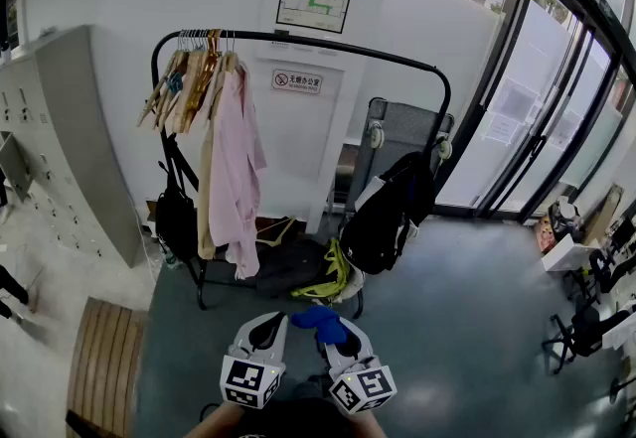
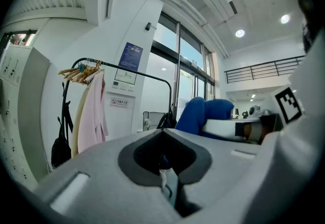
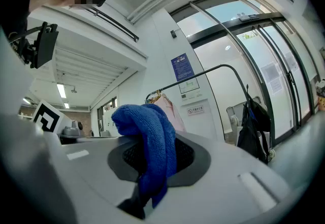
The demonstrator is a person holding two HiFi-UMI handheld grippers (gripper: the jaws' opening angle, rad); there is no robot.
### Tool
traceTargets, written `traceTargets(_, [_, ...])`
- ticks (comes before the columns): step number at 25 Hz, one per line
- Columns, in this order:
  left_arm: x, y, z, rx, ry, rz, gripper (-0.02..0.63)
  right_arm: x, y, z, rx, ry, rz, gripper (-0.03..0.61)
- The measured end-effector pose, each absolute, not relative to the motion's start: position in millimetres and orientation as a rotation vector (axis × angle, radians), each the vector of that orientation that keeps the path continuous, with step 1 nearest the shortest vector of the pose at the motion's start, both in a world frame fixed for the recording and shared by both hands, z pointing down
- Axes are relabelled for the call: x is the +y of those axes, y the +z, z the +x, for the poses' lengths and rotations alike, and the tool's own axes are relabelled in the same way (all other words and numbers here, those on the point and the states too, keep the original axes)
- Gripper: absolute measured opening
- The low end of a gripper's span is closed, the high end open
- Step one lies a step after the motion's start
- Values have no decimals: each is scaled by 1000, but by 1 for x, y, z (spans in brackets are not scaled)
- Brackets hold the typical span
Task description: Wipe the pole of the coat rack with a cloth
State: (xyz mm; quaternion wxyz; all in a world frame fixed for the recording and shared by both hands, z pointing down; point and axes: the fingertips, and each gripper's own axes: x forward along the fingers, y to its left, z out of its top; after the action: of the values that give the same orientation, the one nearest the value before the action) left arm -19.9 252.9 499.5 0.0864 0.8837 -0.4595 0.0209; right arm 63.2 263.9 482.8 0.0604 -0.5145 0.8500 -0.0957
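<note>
Item: cloth (image 3: 147, 136), blue, terry-type. Clenched between the fingers of the right gripper (image 1: 341, 342), bunched above them and drooping down the front. In the head view it shows low at centre, over the grey floor (image 1: 457, 327), well apart from the rack

Item: left gripper (image 1: 264, 332). Fingers pressed together with nothing between them, held just beside the right gripper, both close in front of the person

Item: coat rack (image 1: 199, 277), black tubular frame against the white wall. Its pole (image 1: 328, 45) runs across the top and bends down at the right end. Wooden hangers (image 1: 189, 69) and a pink garment (image 1: 237, 168) crowd the left end; a black bag (image 1: 390, 213) hangs at the right; the middle of the pole is bare

Item: wooden bench (image 1: 104, 352), lower left; grey lockers (image 1: 60, 128), left wall

Progress, as judged: cloth is in hand, so pickup is done. No contact between cloth and pole; wiping not begun. Left to do: close the gap to the rack, raise the cloth to the pole, wipe along it, likely working around the hangers
</note>
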Motion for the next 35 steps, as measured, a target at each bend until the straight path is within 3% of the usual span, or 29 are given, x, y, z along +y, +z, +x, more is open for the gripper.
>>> traceTargets(22, [234,496,-44,-1381,25,2599,3,246,485,39,2609,-351,-1525,74])
traceTargets(35, [131,497,-61,-1488,54,2546,3,123,496,27,2655,-415,-1414,74])
